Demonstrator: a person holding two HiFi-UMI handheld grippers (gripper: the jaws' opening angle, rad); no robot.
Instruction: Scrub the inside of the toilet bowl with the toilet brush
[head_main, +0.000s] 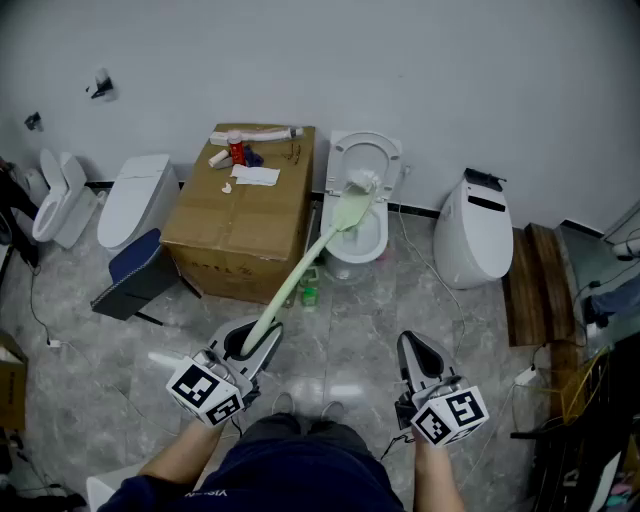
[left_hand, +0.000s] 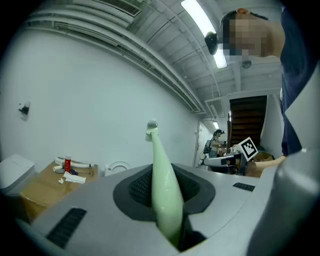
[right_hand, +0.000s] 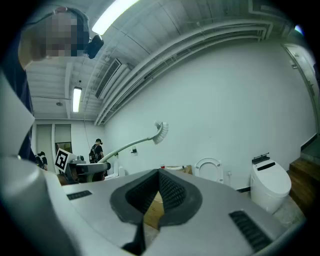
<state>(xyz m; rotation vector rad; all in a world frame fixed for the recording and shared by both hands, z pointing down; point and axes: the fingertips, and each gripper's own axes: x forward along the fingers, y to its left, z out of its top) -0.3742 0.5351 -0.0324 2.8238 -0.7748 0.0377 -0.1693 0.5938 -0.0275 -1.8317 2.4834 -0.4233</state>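
Brush: your pale green toilet brush (head_main: 302, 260), its white head over the toilet bowl (head_main: 374, 238) rim.
Left claw (head_main: 250, 343): clamped on its handle.
Right claw (head_main: 412, 348): closed, empty.
Nearby: cardboard box (head_main: 240, 220) just beside the bowl.

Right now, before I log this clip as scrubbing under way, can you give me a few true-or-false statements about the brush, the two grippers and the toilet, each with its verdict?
1. The left gripper is shut on the pale green long-handled toilet brush. True.
2. The right gripper holds a sponge. False: its jaws are together on nothing.
3. The brush's white bristle head is down in the bowl water. False: the right gripper view shows it high in the air, higher than the open white toilet.
4. The brown cardboard box stands beside that toilet. True.
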